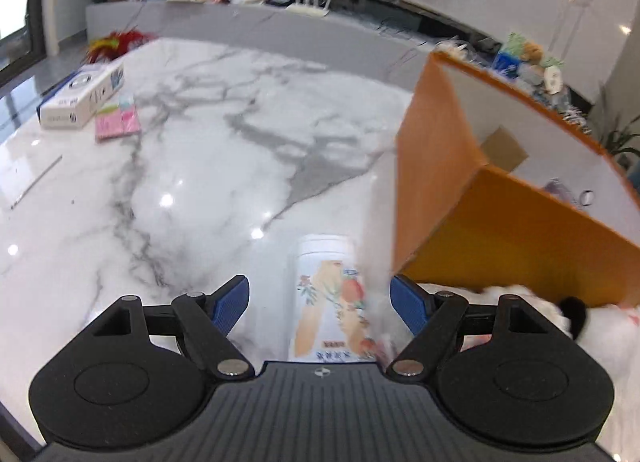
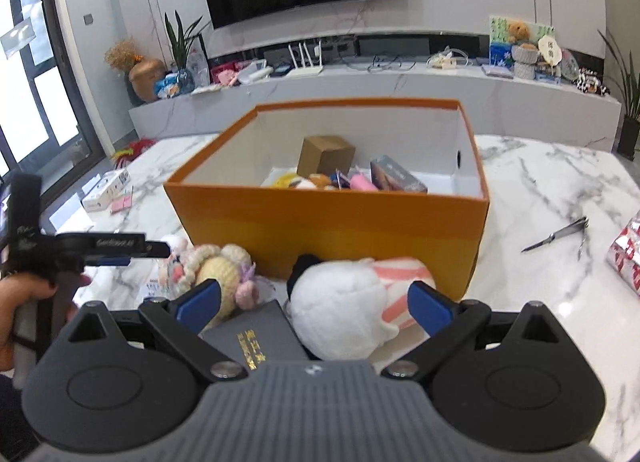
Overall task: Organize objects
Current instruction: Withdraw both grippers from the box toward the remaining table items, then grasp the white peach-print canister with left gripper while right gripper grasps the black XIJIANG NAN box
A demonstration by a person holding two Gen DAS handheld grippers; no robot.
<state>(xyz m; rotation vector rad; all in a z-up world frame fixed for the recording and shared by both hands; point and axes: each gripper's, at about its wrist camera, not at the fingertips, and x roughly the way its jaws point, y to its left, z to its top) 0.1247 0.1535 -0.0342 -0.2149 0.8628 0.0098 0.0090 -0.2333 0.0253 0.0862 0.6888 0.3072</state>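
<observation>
The left tongs (image 1: 320, 302) stand wide apart over the marble surface (image 1: 208, 182), holding nothing. Between their blue pads (image 1: 232, 304) lies a white bottle (image 1: 330, 298) with a fruit print, flat on the surface and touching neither pad. Just to its right rises the orange box (image 1: 436, 182), its near corner close to the right pad. Far to the left, a white carton (image 1: 82, 96) sits on the surface with a pink pad of notes (image 1: 118, 122) just beside it.

The right tongs (image 2: 316, 304) are also spread wide and grip nothing. Between them sits a white plush (image 2: 344, 310) with a pink-striped part, resting against the front wall of the box (image 2: 328, 222). To its left is a yellow knitted doll (image 2: 218, 270), and a dark booklet (image 2: 256, 336) with gold lettering lies under the tongs. Inside the box are a small brown carton (image 2: 326, 154), a dark packet (image 2: 396, 176) and some small toys. On the surface to the right lie scissors (image 2: 558, 238), well apart from the box. The left tool shows at the left edge, held in a hand (image 2: 24, 294).
</observation>
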